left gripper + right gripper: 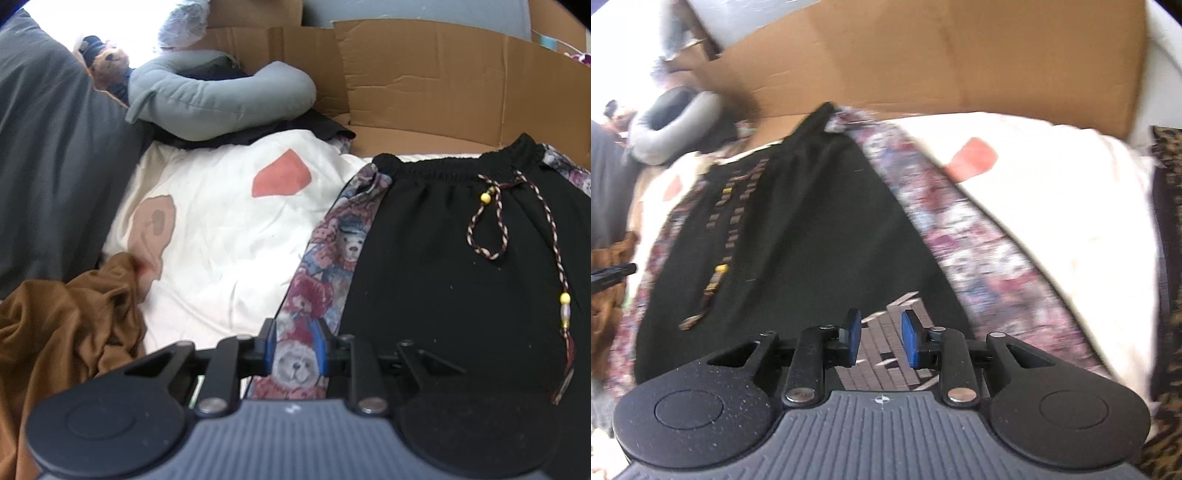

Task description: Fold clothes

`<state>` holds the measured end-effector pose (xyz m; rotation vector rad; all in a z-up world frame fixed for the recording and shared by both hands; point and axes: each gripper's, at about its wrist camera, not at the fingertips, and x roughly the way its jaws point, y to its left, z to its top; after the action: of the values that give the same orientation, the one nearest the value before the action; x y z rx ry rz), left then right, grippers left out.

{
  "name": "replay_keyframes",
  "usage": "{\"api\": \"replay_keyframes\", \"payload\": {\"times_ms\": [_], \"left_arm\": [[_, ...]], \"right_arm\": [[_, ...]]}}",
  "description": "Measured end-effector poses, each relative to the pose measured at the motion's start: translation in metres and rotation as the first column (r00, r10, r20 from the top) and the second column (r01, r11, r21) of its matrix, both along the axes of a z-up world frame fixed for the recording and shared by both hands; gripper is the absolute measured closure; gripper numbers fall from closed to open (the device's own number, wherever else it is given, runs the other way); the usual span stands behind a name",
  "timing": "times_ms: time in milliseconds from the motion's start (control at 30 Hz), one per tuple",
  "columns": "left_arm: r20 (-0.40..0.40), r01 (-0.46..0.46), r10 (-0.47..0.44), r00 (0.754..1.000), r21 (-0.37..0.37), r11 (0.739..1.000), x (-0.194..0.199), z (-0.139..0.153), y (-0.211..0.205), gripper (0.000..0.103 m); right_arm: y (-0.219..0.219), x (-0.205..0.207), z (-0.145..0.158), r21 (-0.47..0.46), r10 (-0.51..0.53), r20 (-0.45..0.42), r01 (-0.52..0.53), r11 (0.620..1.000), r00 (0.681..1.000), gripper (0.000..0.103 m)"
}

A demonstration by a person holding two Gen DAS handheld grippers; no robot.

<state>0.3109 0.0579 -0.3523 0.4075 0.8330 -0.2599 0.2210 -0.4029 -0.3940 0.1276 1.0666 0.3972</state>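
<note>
The left gripper [295, 345] is pinching the teddy-print side panel [325, 266] of the pants [443, 277], its blue pads [271, 347] pressed onto a fold of that cloth near the lower edge of the left wrist view. The right gripper [880, 338] has its pads [854, 339] apart with nothing clamped; under the gap lies a blurred pale patterned strip, and I cannot tell whether it is part of the garment.

The pants lie spread flat on a bed, on a cream quilt [221, 229] with red patches, waistband [454, 162] toward the cardboard [424, 81] at the far side. A braided drawstring [491, 229] with yellow beads trails loose down the black front. A brown garment [62, 325] lies bunched just beside the quilt's near left, and a grey pillow [221, 99] sits well beyond.

My judgement is that the pants are light, soft and limp: they will sag and drag from whatever point is lifted, and will not hold a crease unaided. The knit looks matte, so it should not slip from rubber pads. The best holds are the side seams and the elastic waistband, where the cloth is doubled and firmer; two matched holds on opposite edges would keep the fold square. The drawstring could snag or swing, so it is best kept clear of the pads.
</note>
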Motion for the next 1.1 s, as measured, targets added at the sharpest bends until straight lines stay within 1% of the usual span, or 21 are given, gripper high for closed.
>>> {"api": "replay_keyframes", "payload": {"times_ms": [67,133,233,333,400,533,667,767,867,967,1100], "left_arm": [[-0.003,0.004,-0.004,1.000,0.003,1.000,0.004,-0.005,-0.003,0.080],[-0.006,0.015,-0.015,1.000,0.006,1.000,0.007,-0.009,-0.006,0.080],[-0.006,0.024,-0.024,1.000,0.001,1.000,0.012,-0.015,-0.009,0.080],[-0.022,0.018,-0.018,1.000,0.007,1.000,0.018,-0.022,-0.010,0.080],[-0.038,0.013,-0.012,0.999,0.028,1.000,0.022,-0.030,-0.009,0.080],[-0.070,0.002,0.003,0.998,0.074,0.997,0.026,-0.041,0.000,0.081],[-0.069,-0.014,0.021,0.997,0.105,0.994,0.026,-0.041,0.011,0.082],[-0.055,-0.046,0.051,0.997,0.090,0.995,0.026,-0.034,0.019,0.082],[-0.025,-0.059,0.060,0.998,0.050,0.997,0.024,-0.023,0.023,0.082],[-0.003,-0.055,0.055,0.998,0.003,0.998,0.024,-0.014,0.020,0.082],[0.008,-0.025,0.025,1.000,-0.059,0.998,0.025,-0.008,0.010,0.082]], "right_arm": [[-0.007,0.003,-0.003,-0.030,-0.026,0.012,0.026,0.999,1.000,0.077],[-0.013,0.004,-0.007,-0.091,-0.049,0.028,0.052,0.995,0.998,0.076],[-0.023,0.006,-0.014,-0.189,-0.083,0.054,0.092,0.978,0.995,0.076],[-0.034,0.009,-0.021,-0.231,-0.117,0.047,0.125,0.965,0.992,0.076],[-0.039,0.009,-0.027,-0.245,-0.129,0.037,0.134,0.960,0.991,0.076],[-0.049,0.006,-0.035,-0.243,-0.149,0.005,0.146,0.959,0.989,0.074],[-0.055,0.000,-0.038,-0.259,-0.149,0.003,0.145,0.955,0.989,0.074],[-0.059,0.000,-0.036,-0.266,-0.153,0.008,0.150,0.952,0.988,0.074],[-0.063,0.001,-0.033,-0.253,-0.167,0.016,0.166,0.953,0.986,0.074],[-0.066,0.003,-0.029,-0.238,-0.166,0.033,0.169,0.956,0.986,0.074],[-0.068,0.008,-0.026,-0.240,-0.166,0.054,0.174,0.955,0.985,0.074]]}}
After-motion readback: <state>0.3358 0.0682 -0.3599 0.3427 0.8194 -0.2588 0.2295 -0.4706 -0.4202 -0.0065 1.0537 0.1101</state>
